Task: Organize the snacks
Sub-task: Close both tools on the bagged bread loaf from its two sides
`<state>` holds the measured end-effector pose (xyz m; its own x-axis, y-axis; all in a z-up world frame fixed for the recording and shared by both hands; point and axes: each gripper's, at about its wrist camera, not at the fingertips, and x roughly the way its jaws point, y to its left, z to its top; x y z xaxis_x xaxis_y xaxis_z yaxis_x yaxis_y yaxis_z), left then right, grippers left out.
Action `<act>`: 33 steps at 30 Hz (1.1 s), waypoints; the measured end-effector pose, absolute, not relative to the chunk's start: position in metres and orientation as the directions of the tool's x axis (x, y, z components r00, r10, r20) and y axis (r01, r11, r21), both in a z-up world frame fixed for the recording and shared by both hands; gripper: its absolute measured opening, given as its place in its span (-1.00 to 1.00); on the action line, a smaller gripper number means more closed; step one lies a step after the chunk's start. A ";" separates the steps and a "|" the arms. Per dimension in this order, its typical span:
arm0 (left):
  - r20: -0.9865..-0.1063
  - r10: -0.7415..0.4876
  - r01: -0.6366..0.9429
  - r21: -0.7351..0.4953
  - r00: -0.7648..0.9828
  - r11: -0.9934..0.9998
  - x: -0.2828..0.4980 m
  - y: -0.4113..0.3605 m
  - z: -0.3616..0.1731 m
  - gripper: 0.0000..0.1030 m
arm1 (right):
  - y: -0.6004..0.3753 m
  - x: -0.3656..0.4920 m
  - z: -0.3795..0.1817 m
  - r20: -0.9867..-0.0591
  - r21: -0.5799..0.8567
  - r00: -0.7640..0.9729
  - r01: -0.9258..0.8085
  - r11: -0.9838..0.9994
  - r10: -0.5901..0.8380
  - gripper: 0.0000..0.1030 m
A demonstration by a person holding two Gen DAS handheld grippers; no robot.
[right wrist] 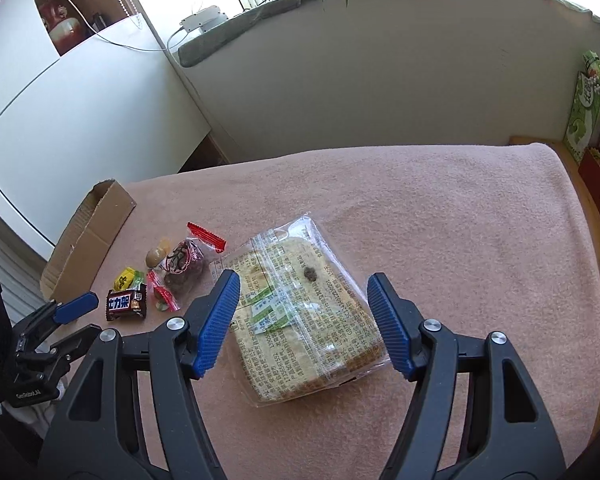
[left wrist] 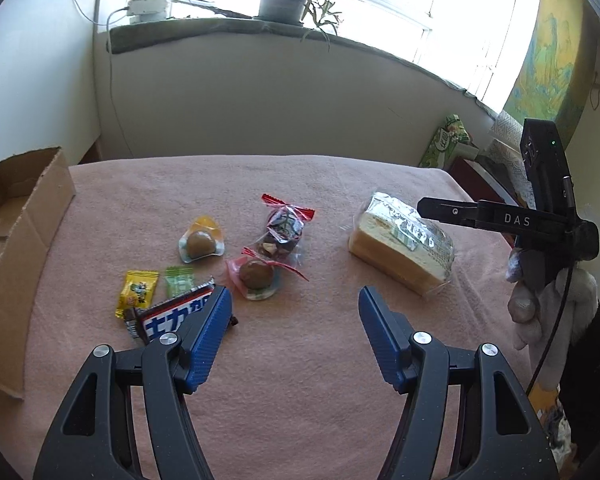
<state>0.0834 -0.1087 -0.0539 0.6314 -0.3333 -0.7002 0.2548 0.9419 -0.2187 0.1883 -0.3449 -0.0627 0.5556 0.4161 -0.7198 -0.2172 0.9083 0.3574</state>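
A clear bag of sliced bread (right wrist: 304, 312) lies on the pink cloth, and my right gripper (right wrist: 304, 280) hovers open over it, one pad on each side and neither touching. My left gripper (left wrist: 294, 300) is open above bare cloth. Its left pad is beside a dark chocolate bar (left wrist: 172, 312). Just beyond lie a yellow candy (left wrist: 137, 292), a green candy (left wrist: 179, 282), a round snack in a yellow wrapper (left wrist: 200, 242) and two red-trimmed clear packets (left wrist: 284, 226). The bread (left wrist: 404, 240) shows to the right in the left wrist view, with one right finger (left wrist: 452, 213) above it.
An open cardboard box (left wrist: 24, 216) stands at the left edge of the cloth-covered table (left wrist: 300, 184). A gloved hand (left wrist: 540, 304) holds the right gripper. Green and red cartons (right wrist: 584, 128) stand beyond the right edge. A wall and a windowsill with a potted plant (left wrist: 284, 0) are behind.
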 end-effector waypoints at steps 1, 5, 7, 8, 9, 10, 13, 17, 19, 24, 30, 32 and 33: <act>-0.704 -0.347 0.262 -0.231 0.619 0.937 0.086 -0.115 -0.056 0.28 | -0.347 0.192 -0.066 -0.720 0.376 0.543 -0.217 0.901 0.432 0.34; -0.717 -0.393 0.289 -0.271 0.576 0.918 0.096 -0.140 -0.066 0.28 | -0.354 0.209 -0.080 -0.726 0.435 0.485 -0.226 0.872 0.487 0.34; -0.717 -0.422 0.299 -0.302 0.554 0.905 0.102 -0.150 -0.069 0.28 | -0.358 0.216 -0.087 -0.723 0.468 0.458 -0.226 0.854 0.517 0.34; -0.714 -0.440 0.302 -0.322 0.545 0.897 0.105 -0.155 -0.070 0.28 | -0.359 0.219 -0.090 -0.718 0.496 0.438 -0.223 0.839 0.541 0.34; -0.710 -0.457 0.306 -0.341 0.536 0.889 0.108 -0.159 -0.071 0.28 | -0.360 0.222 -0.094 -0.712 0.526 0.414 -0.221 0.822 0.567 0.34; -0.708 -0.471 0.308 -0.358 0.526 0.881 0.112 -0.164 -0.072 0.28 | -0.360 0.223 -0.096 -0.707 0.545 0.396 -0.222 0.809 0.585 0.34; -0.715 -0.493 0.314 -0.381 0.497 0.869 0.121 -0.177 -0.077 0.28 | -0.357 0.223 -0.098 -0.704 0.557 0.379 -0.230 0.798 0.601 0.34; -0.725 -0.504 0.343 -0.376 0.470 0.861 0.123 -0.194 -0.082 0.28 | -0.355 0.218 -0.097 -0.682 0.600 0.347 -0.238 0.764 0.644 0.34; -0.727 -0.509 0.344 -0.382 0.461 0.858 0.125 -0.197 -0.084 0.28 | -0.353 0.214 -0.097 -0.688 0.597 0.336 -0.243 0.765 0.644 0.34; -0.721 -0.522 0.335 -0.404 0.456 0.851 0.127 -0.193 -0.084 0.28 | -0.347 0.208 -0.097 -0.704 0.578 0.337 -0.238 0.780 0.625 0.16; -0.720 -0.494 0.359 -0.351 0.487 0.865 0.117 -0.189 -0.075 0.24 | -0.341 0.199 -0.098 -0.714 0.569 0.336 -0.235 0.788 0.615 -0.04; -0.717 -0.485 0.360 -0.337 0.500 0.870 0.113 -0.185 -0.072 0.21 | -0.337 0.194 -0.096 -0.717 0.560 0.340 -0.238 0.794 0.608 -0.04; -0.715 -0.483 0.362 -0.332 0.506 0.871 0.111 -0.183 -0.071 0.20 | -0.335 0.191 -0.095 -0.717 0.559 0.342 -0.239 0.794 0.608 -0.06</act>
<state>0.1105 -0.1825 -0.0706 0.5063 -0.4827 -0.7146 0.3620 0.8711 -0.3319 0.1912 -0.3351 -0.0946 0.3421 0.6076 -0.7168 -0.2395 0.7940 0.5588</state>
